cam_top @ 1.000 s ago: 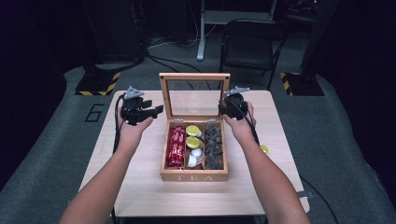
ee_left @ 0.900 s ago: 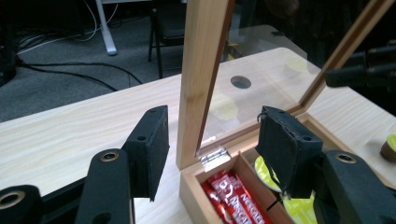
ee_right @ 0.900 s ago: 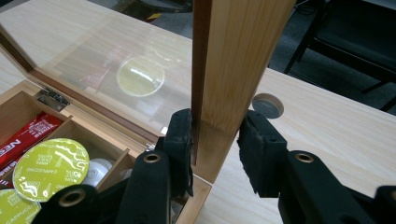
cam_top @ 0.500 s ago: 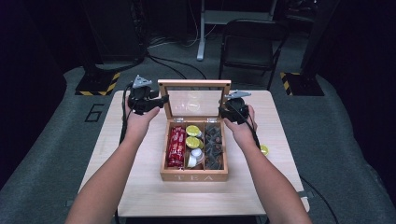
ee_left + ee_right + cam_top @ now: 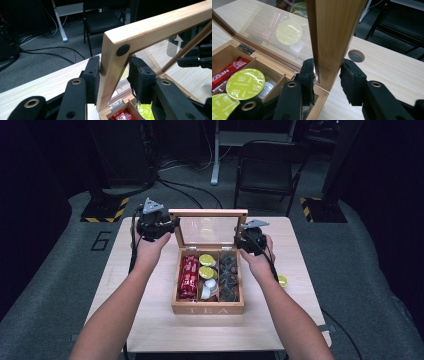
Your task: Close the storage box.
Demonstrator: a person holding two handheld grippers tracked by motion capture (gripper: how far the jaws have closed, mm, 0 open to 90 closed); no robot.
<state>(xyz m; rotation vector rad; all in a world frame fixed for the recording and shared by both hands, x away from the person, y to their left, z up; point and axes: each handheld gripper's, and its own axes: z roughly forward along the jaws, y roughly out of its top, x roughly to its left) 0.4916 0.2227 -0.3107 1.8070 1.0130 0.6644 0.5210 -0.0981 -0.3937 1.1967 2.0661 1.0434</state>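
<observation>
While the glass lid (image 5: 207, 213) stands upright, left tool (image 5: 169, 226) and right tool (image 5: 241, 236) open astride its side edges.

The tea box (image 5: 207, 309) is pale honey-coloured wood with "TEA" lettered on its front; its lid (image 5: 150, 27) has a light pine frame around clear glass and a round black pad at the corner. Inside lie red sachets (image 5: 188, 277) with white lettering, yellow-green capsules (image 5: 245, 80) printed in dark text, a white capsule (image 5: 267, 88), and dark brown pieces (image 5: 229, 275). The table (image 5: 295, 245) is light wood grain. The jaws are matte black. The floor (image 5: 60, 265) is grey carpet with a yellow-and-black striped marker (image 5: 105, 209).
</observation>
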